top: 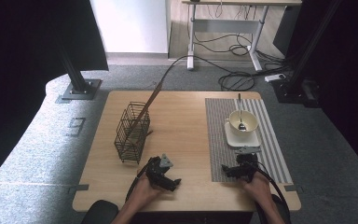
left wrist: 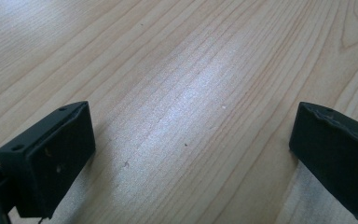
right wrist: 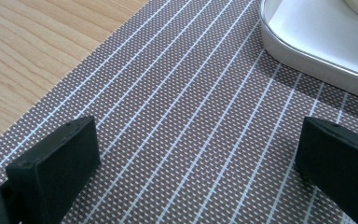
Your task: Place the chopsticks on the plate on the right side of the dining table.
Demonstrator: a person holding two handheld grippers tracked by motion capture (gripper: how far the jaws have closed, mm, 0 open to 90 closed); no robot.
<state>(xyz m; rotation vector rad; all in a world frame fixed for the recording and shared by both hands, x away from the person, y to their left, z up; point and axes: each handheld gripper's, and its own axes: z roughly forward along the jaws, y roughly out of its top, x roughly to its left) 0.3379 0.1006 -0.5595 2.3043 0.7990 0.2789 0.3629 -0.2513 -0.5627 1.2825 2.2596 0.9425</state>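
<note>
Risk: right gripper (top: 233, 170) sits at 6 o'clock of the saucer (top: 242, 138), jaws spread wide, holding nothing; a fast push forward could clip the saucer rim and tip the cup (top: 243, 122), rattling the spoon (top: 240, 116) inside it. Left gripper (top: 168, 179) also released, over bare tabletop (top: 182, 121). Wire basket (top: 131, 133) at 10 o'clock holds a long stick; placemat (top: 219, 140) carries the saucer.

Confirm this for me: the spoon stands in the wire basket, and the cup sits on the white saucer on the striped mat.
Not quite. The high view shows the spoon standing in the cup, not the wire basket. The cup does sit on the white saucer on the striped mat.
</note>
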